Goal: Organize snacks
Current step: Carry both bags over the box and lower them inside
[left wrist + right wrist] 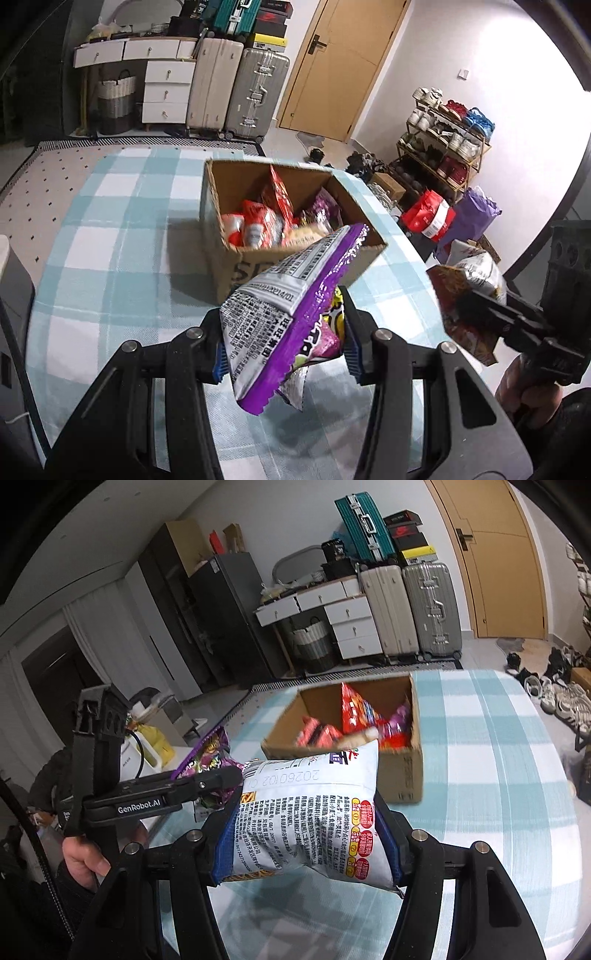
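Centrally on the checked bench (110,229), the open cardboard box (258,258) holds red and purple snack packets (258,221). Left tongs (284,350) clamp a purple snack bag (288,314); right tongs (306,843) clamp a white snack bag (314,819), both low in frame.

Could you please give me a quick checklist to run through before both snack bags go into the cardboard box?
1. Left gripper shut on the purple foil snack bag: ok.
2. Right gripper shut on the white printed snack bag: ok.
3. Open brown cardboard box upright on the blue-and-white checked tablecloth: ok.
4. Room left in the box: cannot tell; red and purple packets already lie inside.
5. Bags over the box opening: not ok, both short of it.
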A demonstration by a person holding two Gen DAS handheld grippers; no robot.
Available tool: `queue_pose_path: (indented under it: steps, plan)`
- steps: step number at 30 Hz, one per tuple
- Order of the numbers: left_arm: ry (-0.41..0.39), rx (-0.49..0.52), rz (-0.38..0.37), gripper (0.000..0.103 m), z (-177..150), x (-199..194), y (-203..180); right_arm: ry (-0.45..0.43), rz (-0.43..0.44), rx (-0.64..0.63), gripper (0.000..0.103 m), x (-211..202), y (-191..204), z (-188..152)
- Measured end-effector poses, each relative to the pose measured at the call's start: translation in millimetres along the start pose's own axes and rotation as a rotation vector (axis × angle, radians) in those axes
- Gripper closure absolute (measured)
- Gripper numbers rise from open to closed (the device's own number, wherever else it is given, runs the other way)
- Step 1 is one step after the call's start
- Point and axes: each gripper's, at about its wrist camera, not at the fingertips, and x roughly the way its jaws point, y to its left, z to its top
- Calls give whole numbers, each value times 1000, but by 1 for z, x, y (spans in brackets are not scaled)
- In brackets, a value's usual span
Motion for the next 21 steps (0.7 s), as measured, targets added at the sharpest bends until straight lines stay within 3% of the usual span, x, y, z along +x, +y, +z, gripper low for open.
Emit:
queue_pose_path:
  steps: [10,21]
  plan:
    - [-5,16,5,58,39,-10,-2,-35,29,-12,40,4,6,44]
    - [10,50,19,58,82,16,-14,-34,29,-39,40,30,-3,81]
